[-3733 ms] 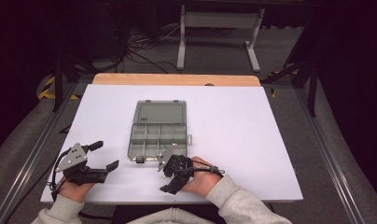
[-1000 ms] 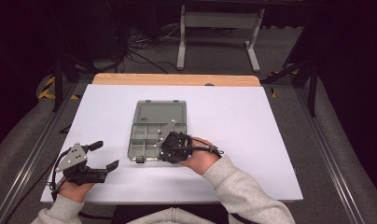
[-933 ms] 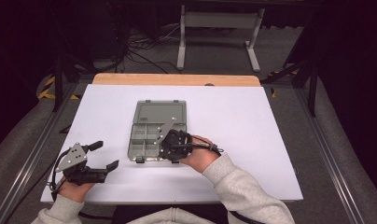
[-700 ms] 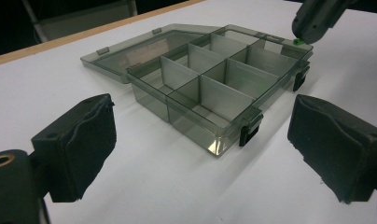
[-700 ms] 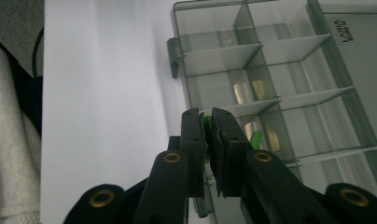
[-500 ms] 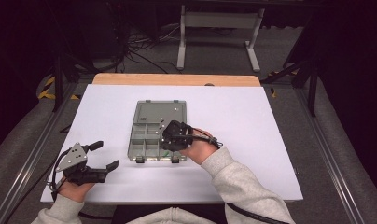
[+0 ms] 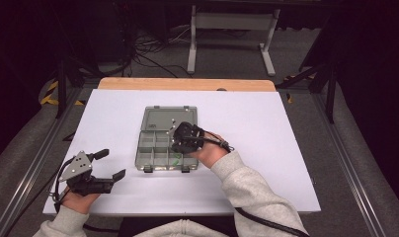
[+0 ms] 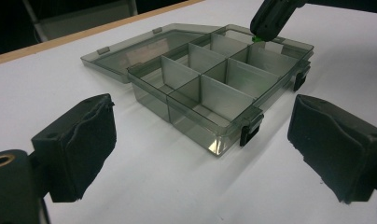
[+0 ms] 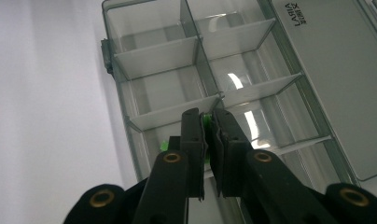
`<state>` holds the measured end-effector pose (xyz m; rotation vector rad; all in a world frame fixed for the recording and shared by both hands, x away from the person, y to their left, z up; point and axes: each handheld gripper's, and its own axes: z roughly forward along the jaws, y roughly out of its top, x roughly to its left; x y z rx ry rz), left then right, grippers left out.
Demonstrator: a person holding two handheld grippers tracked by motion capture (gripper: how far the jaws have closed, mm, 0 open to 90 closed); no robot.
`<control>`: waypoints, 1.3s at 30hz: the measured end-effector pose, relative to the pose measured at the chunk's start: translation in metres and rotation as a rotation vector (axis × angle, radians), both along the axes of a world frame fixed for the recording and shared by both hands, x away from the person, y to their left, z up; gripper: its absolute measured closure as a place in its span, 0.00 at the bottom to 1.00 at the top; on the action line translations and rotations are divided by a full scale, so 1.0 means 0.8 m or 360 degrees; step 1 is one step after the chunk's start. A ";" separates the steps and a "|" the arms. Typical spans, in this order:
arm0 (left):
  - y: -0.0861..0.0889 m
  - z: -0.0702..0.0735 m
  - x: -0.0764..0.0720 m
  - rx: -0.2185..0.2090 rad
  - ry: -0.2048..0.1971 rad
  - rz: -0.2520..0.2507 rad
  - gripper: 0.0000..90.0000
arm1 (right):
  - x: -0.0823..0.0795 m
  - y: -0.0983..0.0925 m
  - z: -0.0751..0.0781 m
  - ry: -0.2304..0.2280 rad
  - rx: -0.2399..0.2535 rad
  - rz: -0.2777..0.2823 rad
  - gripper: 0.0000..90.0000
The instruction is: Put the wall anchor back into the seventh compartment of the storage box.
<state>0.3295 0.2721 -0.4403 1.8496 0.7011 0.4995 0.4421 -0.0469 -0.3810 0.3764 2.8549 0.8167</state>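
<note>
A clear grey compartment box [image 7: 144,144] lies open mid-table, its lid [image 7: 163,117] folded flat on the far side. My right gripper [image 7: 179,147] hovers over the box's near-right compartments, shut on a small green piece [image 9: 206,122] that peeks out between its pads. From the left gripper view the same gripper [image 8: 270,18] hangs over the box's far corner, with the green piece [image 8: 257,40] at its tip. My left gripper [image 7: 110,165] rests at the table's front left, open with nothing between its pads [image 8: 81,140]. It faces the box [image 8: 210,88] from a short distance.
The white table top [image 7: 266,133] has bare room all round the box. Its wooden far edge [image 7: 187,84] borders a dark floor with cables and a metal stand [image 7: 232,22]. Black latches [image 8: 251,128] stick out from the box's near side.
My right gripper has moved from the table's front edge forward over the box's compartments, staying shut on the green piece. The left gripper has not moved.
</note>
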 end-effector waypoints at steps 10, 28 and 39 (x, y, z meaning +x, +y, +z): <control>0.000 0.000 0.000 -0.0001 -0.0001 0.0001 0.10 | 0.003 0.004 -0.019 0.0029 -0.0037 0.0000 0.93; 0.000 0.000 0.000 -0.0002 0.0003 -0.0001 0.09 | 0.007 0.009 -0.040 0.0074 -0.0078 -0.0002 0.93; 0.000 0.000 0.000 -0.0003 0.0004 -0.0004 0.09 | 0.007 0.013 -0.046 0.0075 -0.0104 -0.0007 0.92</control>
